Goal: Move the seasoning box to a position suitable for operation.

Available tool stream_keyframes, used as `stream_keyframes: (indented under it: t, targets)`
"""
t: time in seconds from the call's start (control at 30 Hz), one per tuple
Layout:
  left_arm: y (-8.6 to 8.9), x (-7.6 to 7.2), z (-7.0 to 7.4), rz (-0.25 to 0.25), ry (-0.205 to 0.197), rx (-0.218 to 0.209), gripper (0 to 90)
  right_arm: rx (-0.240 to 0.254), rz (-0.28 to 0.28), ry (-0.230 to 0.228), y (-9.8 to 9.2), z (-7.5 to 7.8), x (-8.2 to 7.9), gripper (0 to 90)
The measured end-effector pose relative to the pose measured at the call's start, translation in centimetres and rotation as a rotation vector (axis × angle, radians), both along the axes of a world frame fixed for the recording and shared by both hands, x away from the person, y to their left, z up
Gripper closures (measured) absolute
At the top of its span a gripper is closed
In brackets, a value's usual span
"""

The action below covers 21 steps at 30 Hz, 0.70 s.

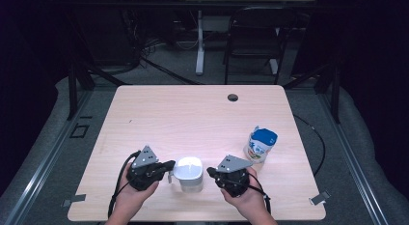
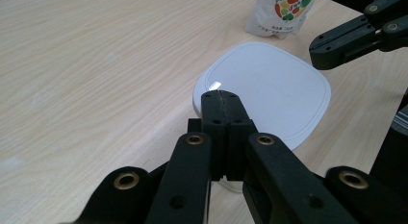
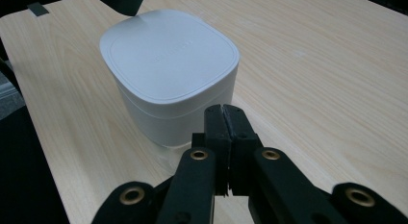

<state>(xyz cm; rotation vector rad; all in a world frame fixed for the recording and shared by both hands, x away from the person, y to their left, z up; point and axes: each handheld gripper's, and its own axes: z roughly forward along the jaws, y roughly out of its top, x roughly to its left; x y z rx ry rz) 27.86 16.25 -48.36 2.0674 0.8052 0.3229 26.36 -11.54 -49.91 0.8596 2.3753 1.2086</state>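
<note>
**Item: white lidded container, flanked by two closed grippers, approach stage**

Location: the white container point(image 1: 188, 173) stands upright on the near middle of the wooden table point(image 1: 193, 114), lid seated flush on its rounded-square body.

Left gripper point(image 1: 170, 165): just beside the container's left side, tip at the lid's rim. Jaws pressed fully together, nothing between them. Whether the tip touches the rim cannot be told.

Right gripper point(image 1: 210, 171): just beside the container's right side, apart from it. Jaws likewise closed flat on each other, empty.

Other stock: a blue-and-white pouch point(image 1: 260, 144) stands upright to the far right, well apart from the work.

Step in hand, as judged: both tools are lined up on the container, neither gripping.

Next move, as judged: one gripper must spread its jaws wide enough to span the body or lid, since closed jaws can only nudge. The smooth, rounded walls look liable to slip, so the second gripper should steady the body.
</note>
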Motion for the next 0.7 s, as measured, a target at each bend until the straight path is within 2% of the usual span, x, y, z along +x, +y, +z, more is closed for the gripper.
stream_keyframes:
  t: [0.7]
  targets:
    - [-0.37,0.21,-0.11,-0.001,0.008,-0.018,90.0,0.012,0.014,0.016,0.34,-0.31,-0.09,88.5]
